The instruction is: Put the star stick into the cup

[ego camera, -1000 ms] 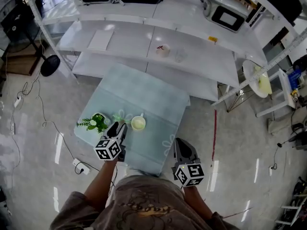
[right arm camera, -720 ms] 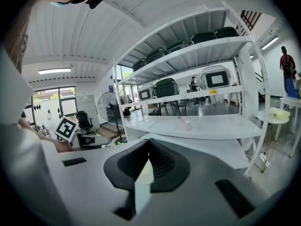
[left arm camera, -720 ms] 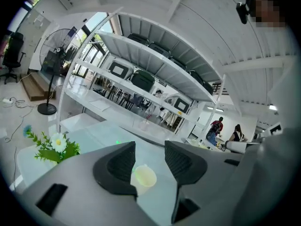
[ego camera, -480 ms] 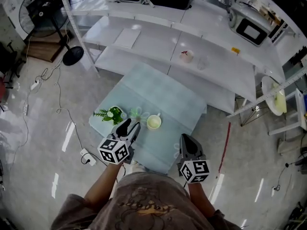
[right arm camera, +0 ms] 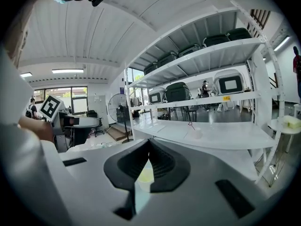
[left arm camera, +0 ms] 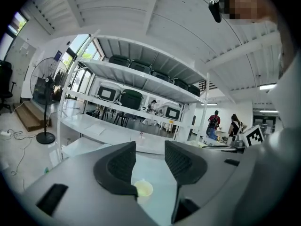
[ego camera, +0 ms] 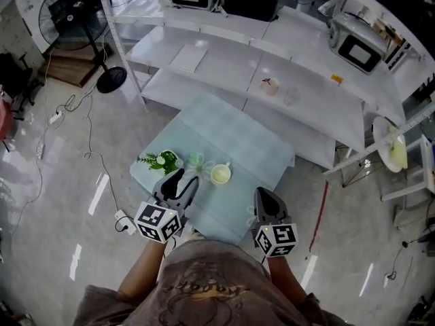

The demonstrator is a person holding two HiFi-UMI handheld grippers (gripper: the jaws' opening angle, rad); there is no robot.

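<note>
bright, even white light from ceiling strip lights (right arm camera: 68, 71). streaky glare lies on the glossy floor (ego camera: 61, 182); shadows are faint. fisheye bending and black corners frame both gripper views, where the left hand-held gripper (left arm camera: 149, 145) and right hand-held gripper (right arm camera: 149, 147) look soft.

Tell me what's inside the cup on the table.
The head view looks down into the cup: only a pale yellow-green inside shows, with nothing standing in it. Nothing covers it, but it is too small to rule out something flat at the bottom.
</note>
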